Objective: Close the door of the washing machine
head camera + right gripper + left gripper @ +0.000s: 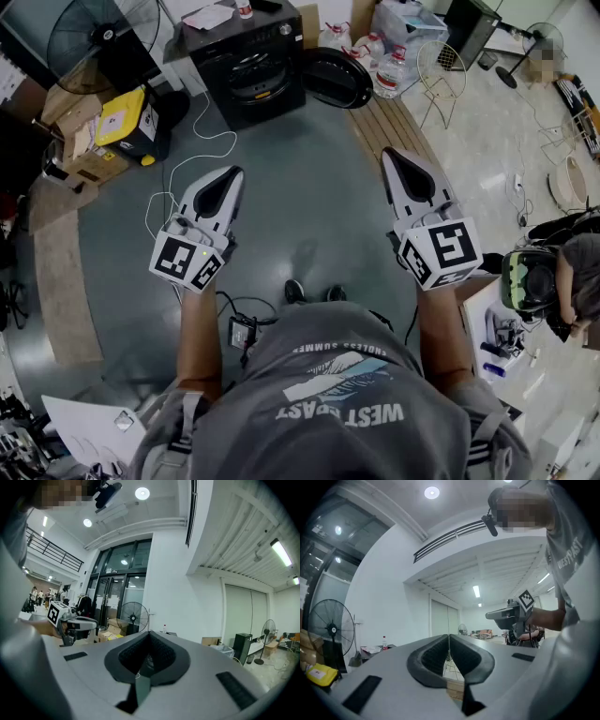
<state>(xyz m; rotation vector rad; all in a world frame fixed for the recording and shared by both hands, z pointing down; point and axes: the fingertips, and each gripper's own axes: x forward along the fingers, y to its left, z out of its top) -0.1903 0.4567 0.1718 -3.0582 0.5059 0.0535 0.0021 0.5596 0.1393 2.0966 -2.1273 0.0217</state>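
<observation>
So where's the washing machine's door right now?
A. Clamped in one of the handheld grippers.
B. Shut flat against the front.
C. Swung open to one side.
C: the round door stands swung out beside the washing machine, away from its front.

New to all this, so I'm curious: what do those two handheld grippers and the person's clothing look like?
The left gripper and right gripper are pale grey wedges tapering to a tip, with black lining round the jaws. Each carries a cube of black-and-white square markers. The person wears a grey T-shirt with white print.
</observation>
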